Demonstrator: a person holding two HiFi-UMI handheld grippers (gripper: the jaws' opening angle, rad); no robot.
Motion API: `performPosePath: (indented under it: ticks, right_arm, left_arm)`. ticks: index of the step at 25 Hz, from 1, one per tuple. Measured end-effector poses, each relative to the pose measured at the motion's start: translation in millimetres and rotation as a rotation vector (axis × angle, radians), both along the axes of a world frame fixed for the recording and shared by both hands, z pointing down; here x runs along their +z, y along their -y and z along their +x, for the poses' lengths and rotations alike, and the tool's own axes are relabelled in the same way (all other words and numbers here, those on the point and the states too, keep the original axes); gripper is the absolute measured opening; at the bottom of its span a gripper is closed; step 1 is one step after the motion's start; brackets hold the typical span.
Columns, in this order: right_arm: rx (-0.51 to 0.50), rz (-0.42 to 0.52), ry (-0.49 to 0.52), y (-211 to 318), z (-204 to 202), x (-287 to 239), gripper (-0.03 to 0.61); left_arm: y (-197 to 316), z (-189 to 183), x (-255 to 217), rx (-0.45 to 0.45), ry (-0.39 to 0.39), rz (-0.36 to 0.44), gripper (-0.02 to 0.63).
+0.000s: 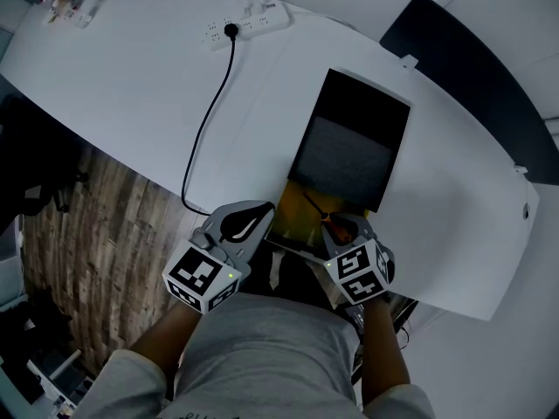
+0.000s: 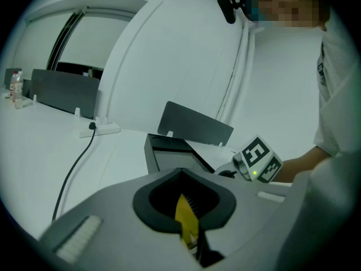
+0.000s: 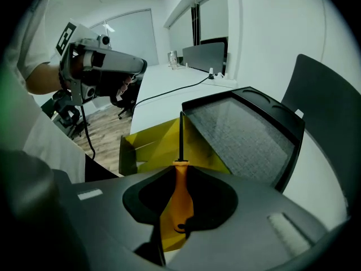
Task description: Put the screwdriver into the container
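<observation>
My right gripper is shut on the orange handle of a screwdriver. Its black shaft points forward over an open yellow container at the near table edge. In the left gripper view, a thin yellow wall of that container sits clamped in my left gripper, at the container's left side. The right gripper's marker cube shows to the right there. The container's inside is mostly hidden in the head view.
A black tray with a grey mat lies just beyond the container. A white power strip and its black cable cross the white table. A dark chair back stands right; wooden floor lies left.
</observation>
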State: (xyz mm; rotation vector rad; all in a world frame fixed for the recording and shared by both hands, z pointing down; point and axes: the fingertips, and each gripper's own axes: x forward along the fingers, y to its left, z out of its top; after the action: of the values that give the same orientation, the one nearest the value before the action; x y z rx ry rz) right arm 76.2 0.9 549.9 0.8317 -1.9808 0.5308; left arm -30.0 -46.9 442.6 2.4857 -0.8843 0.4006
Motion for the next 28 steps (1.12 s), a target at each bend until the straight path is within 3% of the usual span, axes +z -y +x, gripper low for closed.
performPosePath:
  ticks: [28]
  right_arm:
    - [-0.033, -0.143, -0.182, 1.2, 1.9, 35.5, 0.087]
  left_arm:
    - [5.7, -13.4, 9.4, -0.005, 0.002, -0.026, 0.0]
